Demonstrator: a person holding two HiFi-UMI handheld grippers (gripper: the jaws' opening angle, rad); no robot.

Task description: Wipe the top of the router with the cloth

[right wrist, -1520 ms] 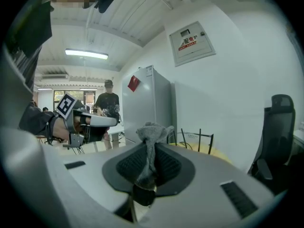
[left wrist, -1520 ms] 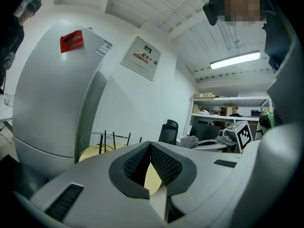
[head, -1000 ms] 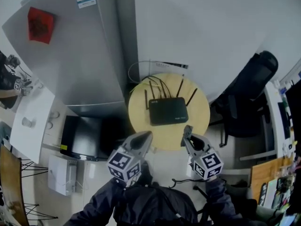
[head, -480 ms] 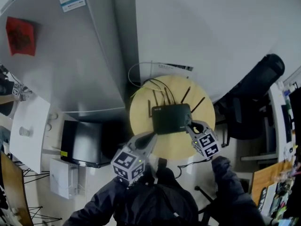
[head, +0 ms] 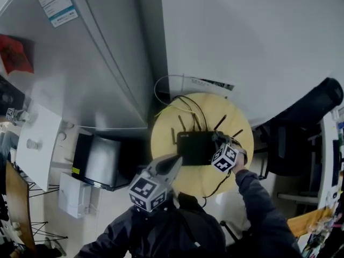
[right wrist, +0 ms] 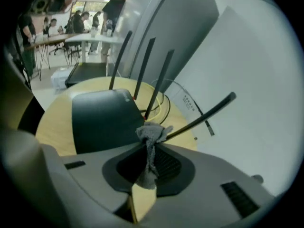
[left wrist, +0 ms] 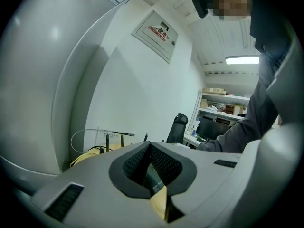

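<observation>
Right gripper (head: 217, 140) clenched on grey cloth (right wrist: 152, 133), at right edge of black router (head: 196, 147). Left gripper (head: 176, 160) closed, empty, above round wooden table (head: 164, 138).

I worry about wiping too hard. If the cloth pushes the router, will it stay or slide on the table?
It may slide: the router looks thin and light, lying flat on a smooth table. Its cables at the back might hold it somewhat. The raised antennas would probably swing if the cloth bumps them.

Right gripper (head: 217, 142) — with cloth (right wrist: 151, 135) — reached the router (head: 195, 148).
</observation>
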